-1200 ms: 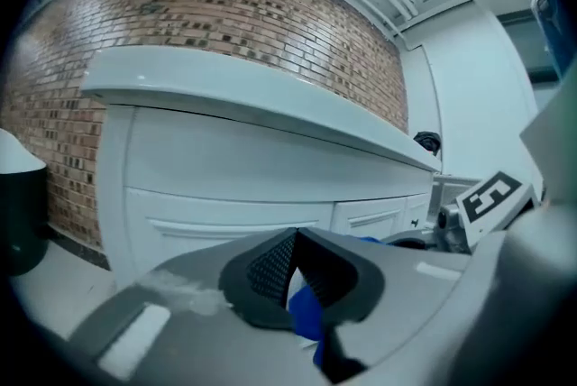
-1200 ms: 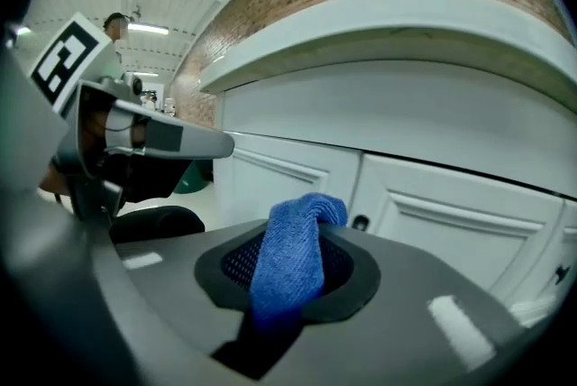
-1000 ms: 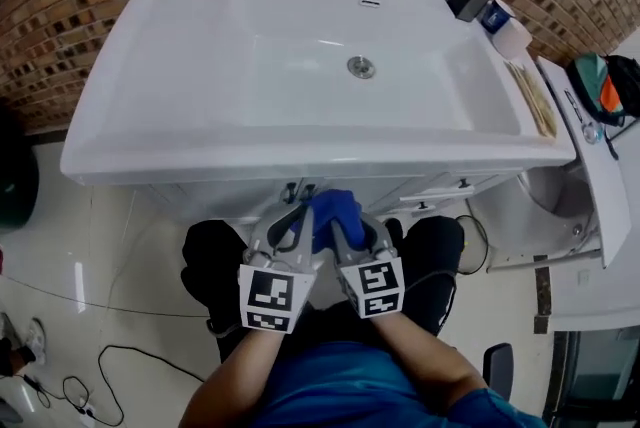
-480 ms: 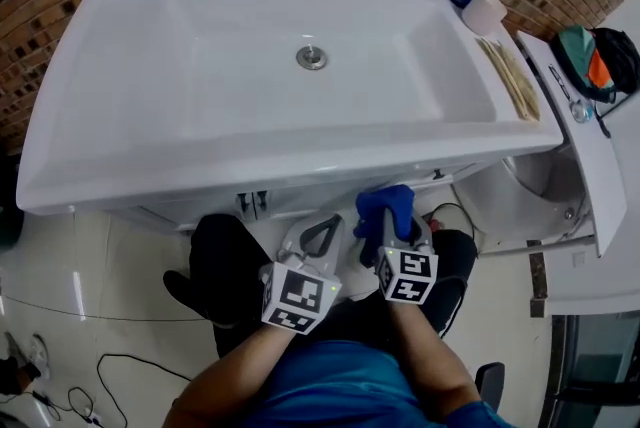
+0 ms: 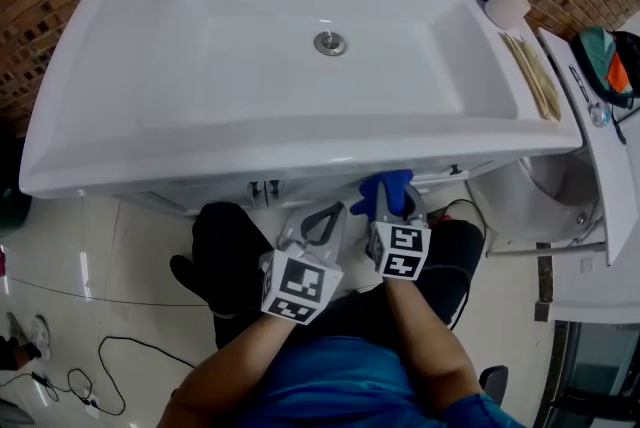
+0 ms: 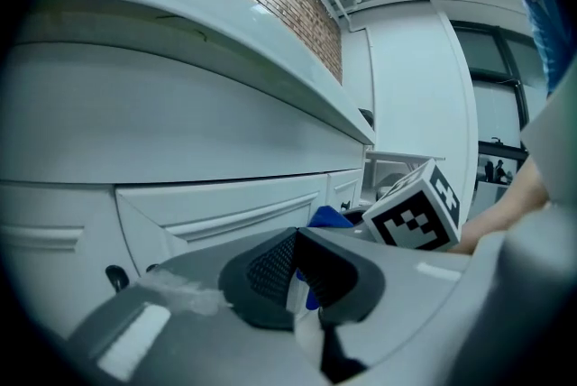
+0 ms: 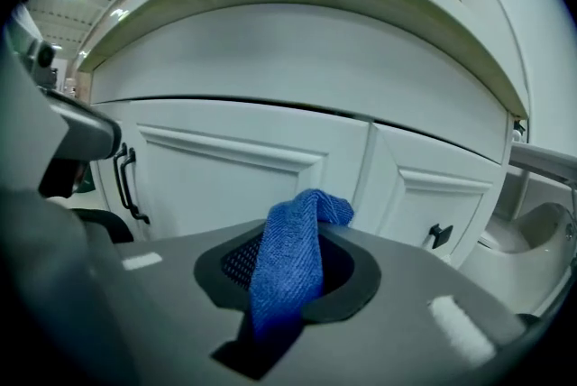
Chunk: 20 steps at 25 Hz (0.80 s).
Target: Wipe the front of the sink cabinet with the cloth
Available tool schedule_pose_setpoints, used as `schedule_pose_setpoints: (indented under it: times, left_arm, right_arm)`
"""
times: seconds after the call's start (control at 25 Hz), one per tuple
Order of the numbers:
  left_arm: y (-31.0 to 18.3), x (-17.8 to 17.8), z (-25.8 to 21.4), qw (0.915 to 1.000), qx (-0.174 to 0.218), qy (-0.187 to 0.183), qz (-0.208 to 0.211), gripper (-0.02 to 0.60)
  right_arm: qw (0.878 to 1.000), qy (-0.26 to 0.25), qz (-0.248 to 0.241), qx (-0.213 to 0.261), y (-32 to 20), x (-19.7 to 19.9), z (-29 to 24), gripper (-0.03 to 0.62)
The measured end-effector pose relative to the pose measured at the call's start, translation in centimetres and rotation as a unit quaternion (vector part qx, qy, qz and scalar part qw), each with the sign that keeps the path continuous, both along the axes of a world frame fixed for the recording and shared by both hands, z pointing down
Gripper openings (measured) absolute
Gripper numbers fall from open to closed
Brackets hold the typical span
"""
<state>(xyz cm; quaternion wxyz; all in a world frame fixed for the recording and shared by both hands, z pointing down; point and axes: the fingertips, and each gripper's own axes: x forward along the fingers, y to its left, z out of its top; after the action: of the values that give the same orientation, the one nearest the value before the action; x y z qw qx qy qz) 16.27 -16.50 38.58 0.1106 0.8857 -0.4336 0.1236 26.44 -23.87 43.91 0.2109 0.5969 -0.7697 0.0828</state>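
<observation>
In the head view the left forearm rises from 6 o'clock and leans toward 1 o'clock. It carries the left tool (image 5: 318, 219) just below the front rim of the basin (image 5: 150, 166). Its marker cube (image 5: 300, 284) faces the camera. In the left gripper view the left tool's (image 6: 302, 271) jaws are pressed together with nothing between them. They aim along the white panelled front of the sink cabinet (image 6: 225, 213), and a black handle (image 6: 115, 277) sits at 8 o'clock.

Just beside it, at 3 o'clock, the right forearm runs almost straight toward 12 o'clock. It holds the right tool (image 5: 390, 201) slightly further forward, under the basin's overhang. This tool pinches the blue cloth (image 5: 388, 188), which bunches out past the tips against the shadowed sink cabinet (image 5: 300, 191).

In the right gripper view the right tool's (image 7: 288, 271) jaws clamp the cloth (image 7: 293, 258). 1 fold stands up toward 12 o'clock, in front of the seam between 2 doors of the sink cabinet (image 7: 243, 168). Whether the cloth touches the doors cannot be told. A black bar handle (image 7: 126, 181) lies at 9 o'clock and a small knob (image 7: 439, 235) at 3 o'clock.
</observation>
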Motion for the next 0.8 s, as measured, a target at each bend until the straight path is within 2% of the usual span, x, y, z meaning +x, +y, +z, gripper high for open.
schedule_pose_setpoints:
  times: [0.44,0.8]
  left_arm:
    - [0.7,-7.7,-0.8,0.9975,0.008,-0.006,-0.07,0.002]
    - [2.4,-15.3,-1.4,0.9889,0.015,0.003,-0.148,0.002]
  right_arm:
    - [0.993,-0.026,-0.115,-0.004,2.4,-11.6,-0.2,0.084]
    - [0.978,-0.028,-0.209,0.007,7.3,-20.0,-1.8,0.084]
